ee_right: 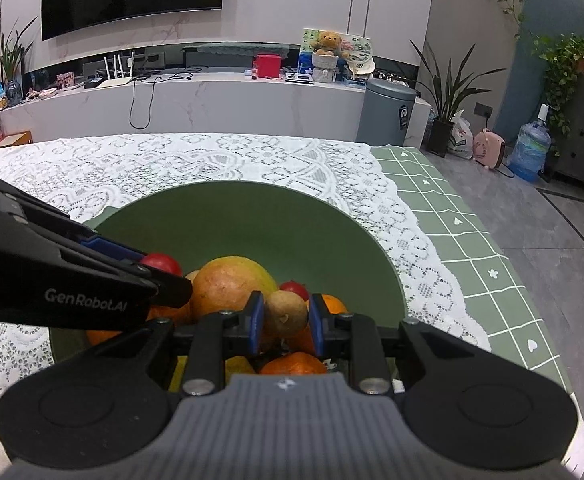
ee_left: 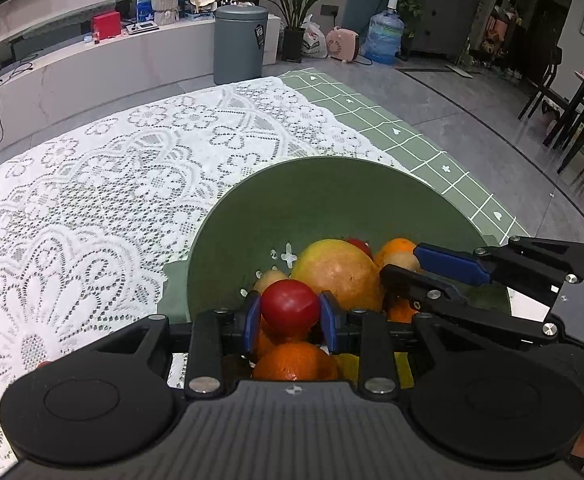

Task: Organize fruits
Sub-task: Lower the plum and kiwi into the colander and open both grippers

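left gripper (ee_left: 289,312) grips tomato (ee_left: 289,306) | right gripper (ee_right: 283,316) grips longan (ee_right: 285,312) | over bowl (ee_right: 292,216) | lower before release, avoid mango (ee_right: 227,284)

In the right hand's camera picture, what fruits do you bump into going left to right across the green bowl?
Small red fruit held by the left gripper → big yellow-red mango → brown round fruit between the right gripper fingers → orange.
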